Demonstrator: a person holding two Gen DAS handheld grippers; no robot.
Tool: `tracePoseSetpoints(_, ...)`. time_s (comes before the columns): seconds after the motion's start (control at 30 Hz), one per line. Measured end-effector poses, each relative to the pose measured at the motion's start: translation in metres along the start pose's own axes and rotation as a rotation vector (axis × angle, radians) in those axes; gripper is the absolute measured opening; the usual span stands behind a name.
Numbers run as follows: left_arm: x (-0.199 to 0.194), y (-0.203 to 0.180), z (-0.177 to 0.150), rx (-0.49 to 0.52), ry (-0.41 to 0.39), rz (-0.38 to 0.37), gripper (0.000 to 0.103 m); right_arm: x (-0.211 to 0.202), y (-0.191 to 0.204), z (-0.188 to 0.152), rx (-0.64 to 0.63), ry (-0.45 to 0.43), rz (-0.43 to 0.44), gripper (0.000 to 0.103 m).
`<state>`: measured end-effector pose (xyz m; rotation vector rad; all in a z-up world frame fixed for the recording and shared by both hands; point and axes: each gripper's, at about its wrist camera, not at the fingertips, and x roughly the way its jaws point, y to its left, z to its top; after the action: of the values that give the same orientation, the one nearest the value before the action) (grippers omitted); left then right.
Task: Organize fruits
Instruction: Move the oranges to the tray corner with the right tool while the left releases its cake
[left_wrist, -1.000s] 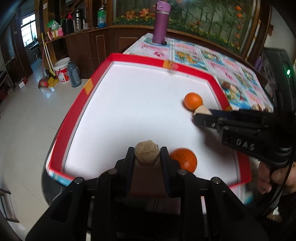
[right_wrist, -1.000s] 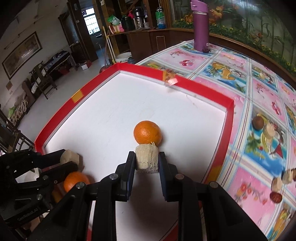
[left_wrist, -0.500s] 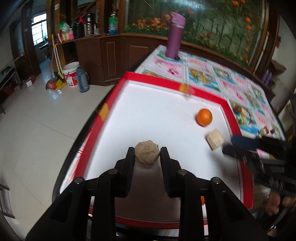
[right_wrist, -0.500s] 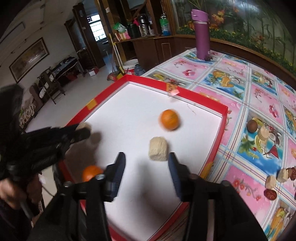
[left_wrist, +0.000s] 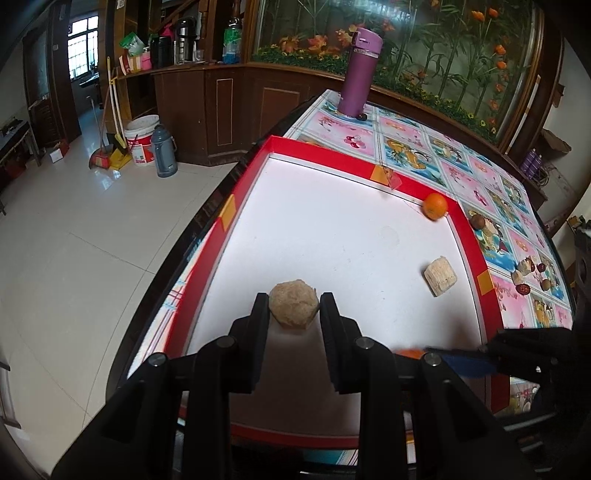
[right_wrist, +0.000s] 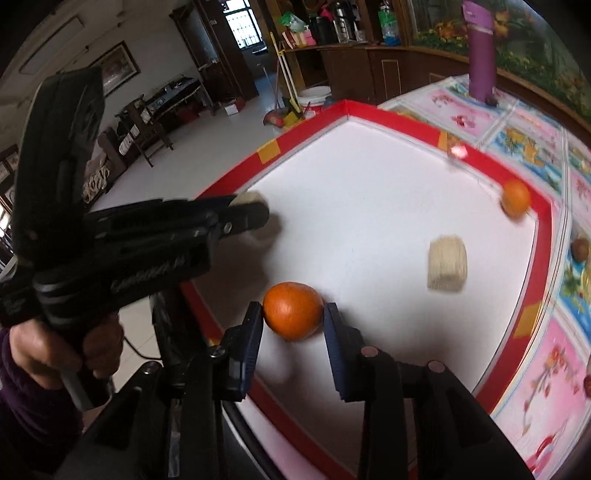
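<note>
Red-rimmed white tray (right_wrist: 373, 110) on the counter carries a round orange fruit (right_wrist: 292, 311) directly between the right gripper (right_wrist: 293, 321)'s closing fingers, pads about touching it, while the left gripper (left_wrist: 294, 308)'s fingers stay clamped on a rough tan lump (left_wrist: 293, 308).

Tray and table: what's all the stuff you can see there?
tray: one, red rim, white inside, on table
table: one, flowery cloth, under tray
near orange: one, orange, on tray between right fingers
far orange: one, orange, tray's far right corner
held block: one, beige, between left fingers
loose block: one, beige, tray's right side
small bits: several, brown and red, cloth right of tray
flask: one, purple, table's far end
bucket: one, white, floor
left gripper: one, black, shut on held block
right gripper: one, black, fingers just closing on near orange
</note>
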<state>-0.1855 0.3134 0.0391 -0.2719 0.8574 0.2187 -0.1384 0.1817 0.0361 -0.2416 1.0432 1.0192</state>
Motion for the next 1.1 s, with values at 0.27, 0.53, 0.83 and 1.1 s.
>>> tracePoseSetpoints(0.27,0.000,-0.008,0.000,0.014,0.006,-0.014,0.030,0.018,-0.032,0.038,0.061,-0.053,-0.116,0.032)
tracePoseSetpoints(0.53,0.020,-0.048,0.005,0.064,0.042,-0.053,0.030,0.006,-0.065,0.047,0.162,-0.103,-0.150,0.034)
tracePoseSetpoints(0.83,0.037,-0.079,0.011,0.085,0.080,-0.065,0.030,-0.052,-0.090,0.028,0.259,-0.193,-0.052,0.044)
tracePoseSetpoints(1.1,0.021,-0.096,0.004,0.102,0.050,0.002,0.065,-0.084,-0.089,-0.022,0.276,-0.179,-0.182,0.045)
